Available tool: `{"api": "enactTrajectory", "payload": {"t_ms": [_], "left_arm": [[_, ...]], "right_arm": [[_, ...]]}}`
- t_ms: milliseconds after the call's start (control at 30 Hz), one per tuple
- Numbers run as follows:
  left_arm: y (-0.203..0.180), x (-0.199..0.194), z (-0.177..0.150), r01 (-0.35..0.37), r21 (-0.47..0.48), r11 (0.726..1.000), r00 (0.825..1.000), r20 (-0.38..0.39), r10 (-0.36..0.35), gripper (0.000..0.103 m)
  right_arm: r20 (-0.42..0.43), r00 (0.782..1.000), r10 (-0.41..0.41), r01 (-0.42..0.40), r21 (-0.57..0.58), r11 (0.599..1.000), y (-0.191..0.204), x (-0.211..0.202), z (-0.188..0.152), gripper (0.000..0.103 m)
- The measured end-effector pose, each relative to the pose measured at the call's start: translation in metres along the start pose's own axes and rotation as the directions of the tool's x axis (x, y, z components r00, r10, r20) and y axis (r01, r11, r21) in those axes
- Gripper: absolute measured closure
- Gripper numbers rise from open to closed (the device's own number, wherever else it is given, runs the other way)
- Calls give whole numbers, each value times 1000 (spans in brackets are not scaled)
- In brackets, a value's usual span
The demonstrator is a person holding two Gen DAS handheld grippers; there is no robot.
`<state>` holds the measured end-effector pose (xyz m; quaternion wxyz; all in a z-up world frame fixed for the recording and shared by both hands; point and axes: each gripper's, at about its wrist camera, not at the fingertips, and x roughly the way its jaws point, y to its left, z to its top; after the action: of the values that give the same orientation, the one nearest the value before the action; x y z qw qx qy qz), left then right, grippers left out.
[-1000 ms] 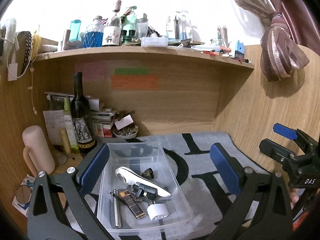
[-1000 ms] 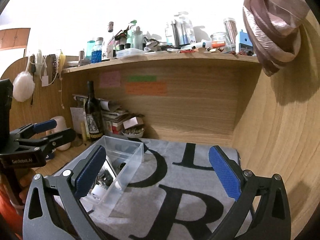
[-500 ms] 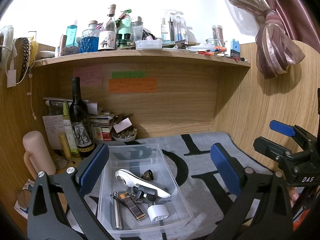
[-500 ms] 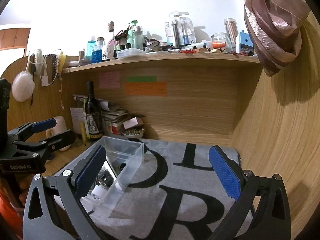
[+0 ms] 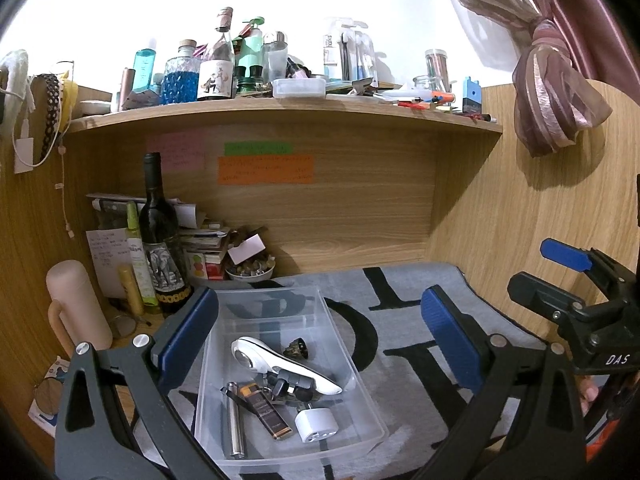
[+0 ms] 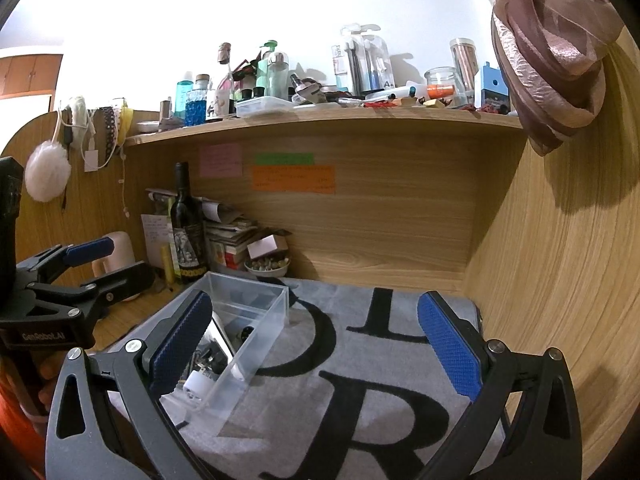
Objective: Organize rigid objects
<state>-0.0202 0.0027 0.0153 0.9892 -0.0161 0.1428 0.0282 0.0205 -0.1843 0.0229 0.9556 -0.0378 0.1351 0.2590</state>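
A clear plastic bin (image 5: 360, 364) sits on the grey lettered mat (image 5: 404, 320). In it lie a white handheld device (image 5: 280, 364), a metal tube (image 5: 235, 428), a brown lighter (image 5: 268, 412), a white round plug (image 5: 316, 424), dark keys and a small dark clip (image 5: 296, 349). My left gripper (image 5: 320, 336) is open and empty, held above the bin's near end. My right gripper (image 6: 316, 344) is open and empty over the mat, to the right of the bin (image 6: 256, 320).
A wine bottle (image 5: 160, 240), stacked books, a bowl of small stones (image 5: 250, 270) and a pink mug (image 5: 76, 304) crowd the back left corner. A cluttered shelf (image 5: 280, 108) runs above. Wooden walls close the back and right.
Both grippers stay open and empty. The left wrist view has tilted slightly, so the bin and shelf sit a little lower in frame; the bin's contents have not moved.
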Motion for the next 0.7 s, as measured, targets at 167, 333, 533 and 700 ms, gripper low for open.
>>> {"api": "enactTrajectory", "payload": {"t_ms": [167,333,533,700], "left_arm": [[3,-1,-1,0,-9,1000,1000,0,0,0],[4,-1,-1,-1,-10,1000,1000,-1,1,0],[4,0,-1,-1,-11,1000,1000,-1,1,0],[6,0,-4,-16,-15,1000,1000,3,16,0]], "right_arm": [[3,1000,-1,1,-3,1000,0,0,0,0],[2,1000,1,0,-4,1000,-1,0,0,0],[4,1000,2,-2,-5,1000,-2,-1,0,0],[3,1000,6,-6,-5,1000,-4,-1,0,0]]}}
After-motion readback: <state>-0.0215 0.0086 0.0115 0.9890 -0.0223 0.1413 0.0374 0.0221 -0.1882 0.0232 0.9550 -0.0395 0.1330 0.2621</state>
